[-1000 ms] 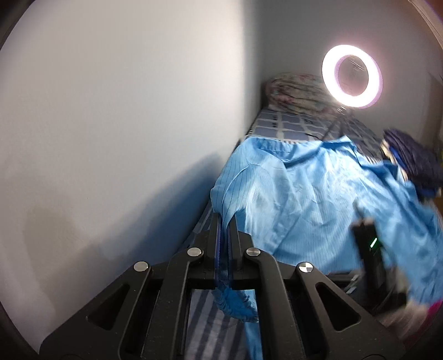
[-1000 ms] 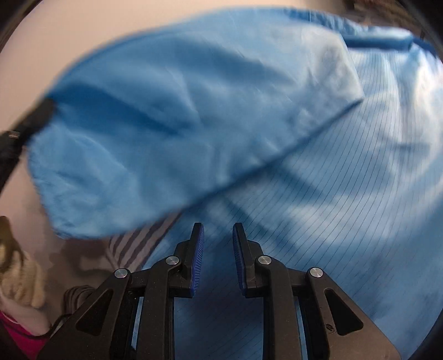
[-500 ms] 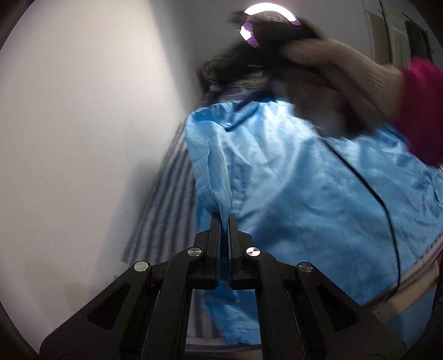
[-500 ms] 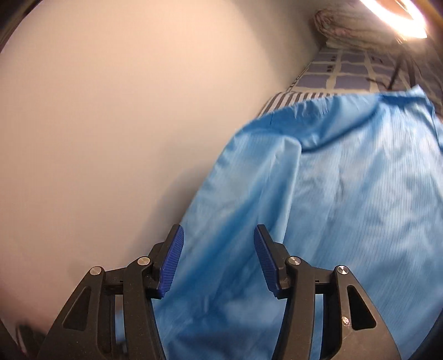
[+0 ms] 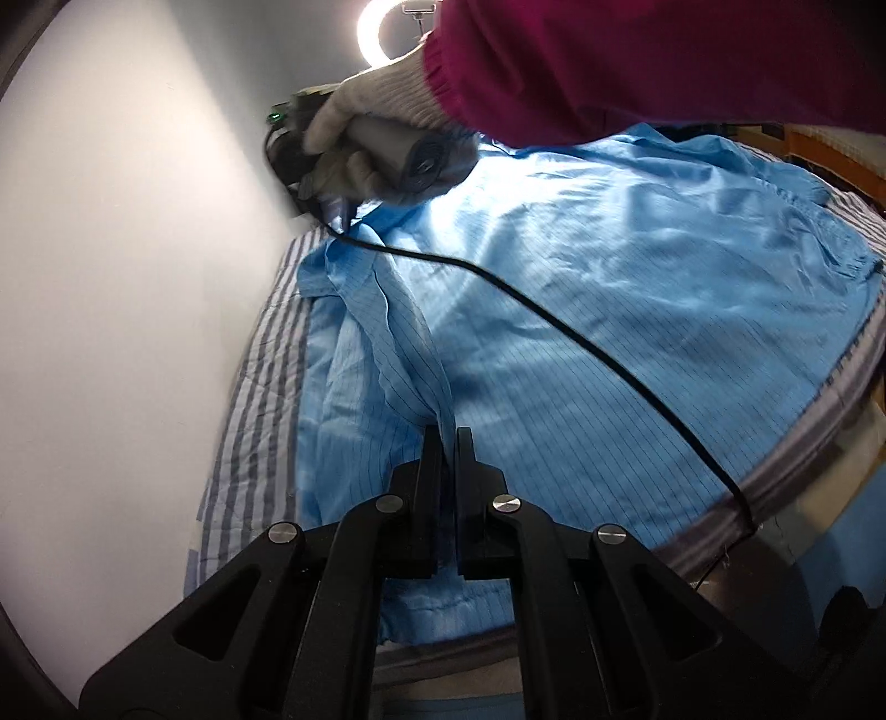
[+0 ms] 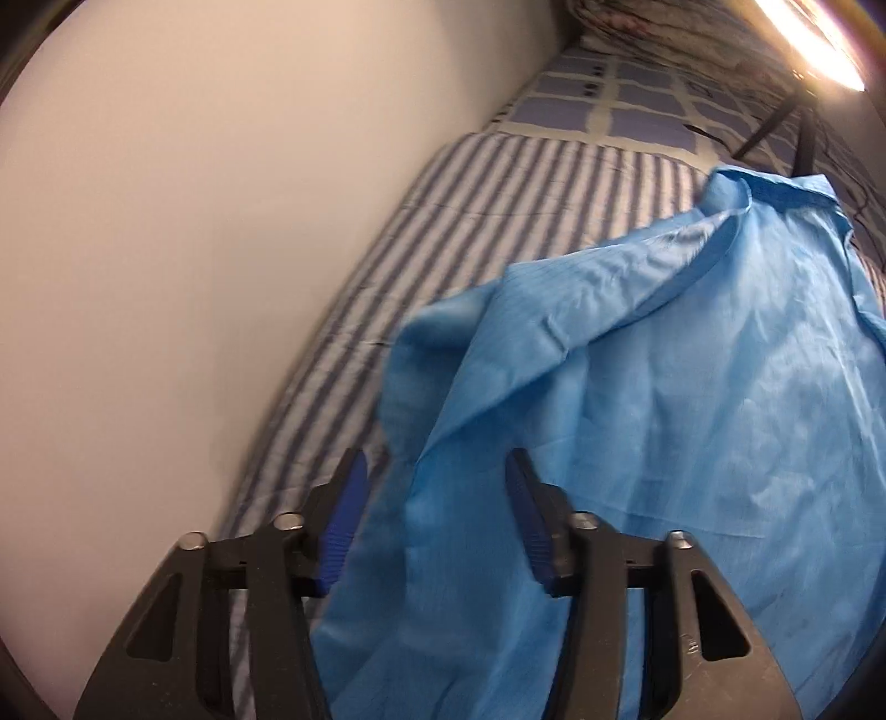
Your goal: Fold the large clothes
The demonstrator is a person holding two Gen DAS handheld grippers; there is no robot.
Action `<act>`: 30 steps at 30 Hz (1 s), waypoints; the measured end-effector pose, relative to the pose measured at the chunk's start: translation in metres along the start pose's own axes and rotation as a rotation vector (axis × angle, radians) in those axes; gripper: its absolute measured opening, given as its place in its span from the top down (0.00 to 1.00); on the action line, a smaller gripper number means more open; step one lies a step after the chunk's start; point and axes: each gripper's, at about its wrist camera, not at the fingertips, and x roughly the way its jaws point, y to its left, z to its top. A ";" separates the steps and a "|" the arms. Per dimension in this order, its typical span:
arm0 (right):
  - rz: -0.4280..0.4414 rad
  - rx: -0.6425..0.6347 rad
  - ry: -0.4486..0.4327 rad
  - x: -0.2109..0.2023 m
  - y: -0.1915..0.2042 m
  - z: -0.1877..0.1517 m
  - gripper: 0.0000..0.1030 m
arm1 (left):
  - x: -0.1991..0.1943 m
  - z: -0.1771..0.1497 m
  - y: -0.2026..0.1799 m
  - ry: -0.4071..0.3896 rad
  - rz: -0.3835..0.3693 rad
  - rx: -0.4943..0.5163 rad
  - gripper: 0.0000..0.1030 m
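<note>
A large light-blue garment [image 5: 609,310] with thin dark pinstripes lies spread over a striped bed. My left gripper [image 5: 447,443] is shut on a fold of the garment near its left edge, close to the wall. My right gripper [image 6: 434,476] is open, its blue-padded fingers either side of a raised fold of the same garment [image 6: 664,399], not gripping it. In the left wrist view the right gripper's body [image 5: 310,144] shows in a gloved hand at the garment's far corner, its fingertips hidden.
A striped bedsheet [image 6: 454,221] covers the bed [image 5: 249,399] against a plain wall [image 5: 122,277] on the left. A black cable [image 5: 554,310] trails across the garment. A ring light [image 5: 382,27] glows at the far end. A checked blanket [image 6: 637,105] lies further up the bed.
The right gripper has opened wider and moved along the wall side to the garment's far corner. The left gripper, still shut on the fabric, has lowered toward the bed.
</note>
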 end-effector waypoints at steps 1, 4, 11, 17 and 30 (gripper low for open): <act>-0.009 0.003 0.014 0.000 -0.008 -0.002 1.00 | 0.000 -0.001 -0.001 0.004 -0.008 0.005 0.99; -0.019 0.051 -0.002 -0.011 -0.047 -0.007 0.99 | 0.002 -0.005 -0.005 0.008 -0.024 0.025 0.99; -0.014 0.192 -0.044 -0.035 -0.137 -0.027 0.99 | 0.001 -0.006 -0.013 0.023 -0.061 0.023 0.99; 0.207 0.258 -0.046 -0.041 -0.136 -0.035 0.37 | 0.003 -0.003 -0.012 0.038 -0.050 -0.010 0.99; 0.528 0.668 -0.101 0.032 -0.167 -0.026 0.92 | -0.011 -0.003 0.011 0.043 -0.001 -0.086 0.99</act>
